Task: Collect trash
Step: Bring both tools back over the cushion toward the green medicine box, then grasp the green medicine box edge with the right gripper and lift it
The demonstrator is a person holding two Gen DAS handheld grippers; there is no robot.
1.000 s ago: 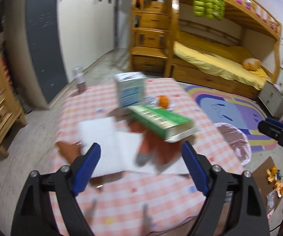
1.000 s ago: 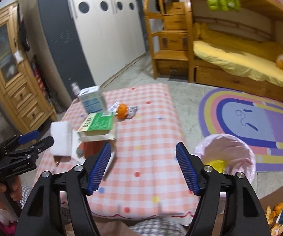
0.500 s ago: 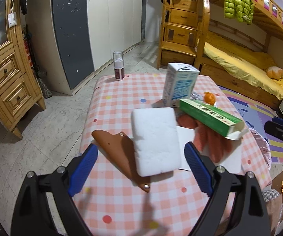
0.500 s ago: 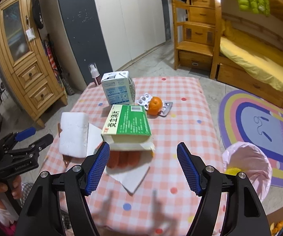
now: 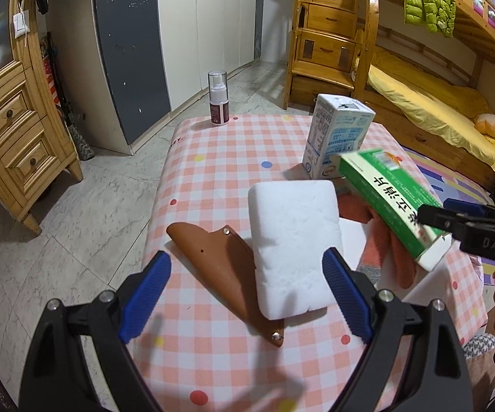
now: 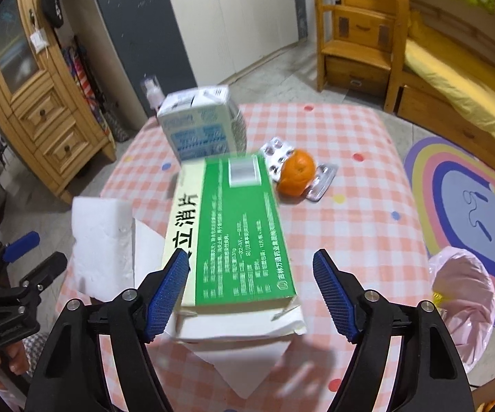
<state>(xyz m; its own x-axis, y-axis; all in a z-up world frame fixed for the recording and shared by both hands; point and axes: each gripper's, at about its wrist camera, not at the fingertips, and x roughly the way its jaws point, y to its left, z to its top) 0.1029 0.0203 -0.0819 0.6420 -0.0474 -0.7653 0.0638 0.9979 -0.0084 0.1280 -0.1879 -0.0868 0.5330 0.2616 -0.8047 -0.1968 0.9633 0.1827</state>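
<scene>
Both tools apart; only right view shows orange [image 6: 296, 175], pink bin [image 6: 464, 305].

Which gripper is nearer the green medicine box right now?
Right. The right gripper has the green cardboard medicine box between its open fingers; the left gripper, also open, is off to the box's side, over the white foam block.
</scene>
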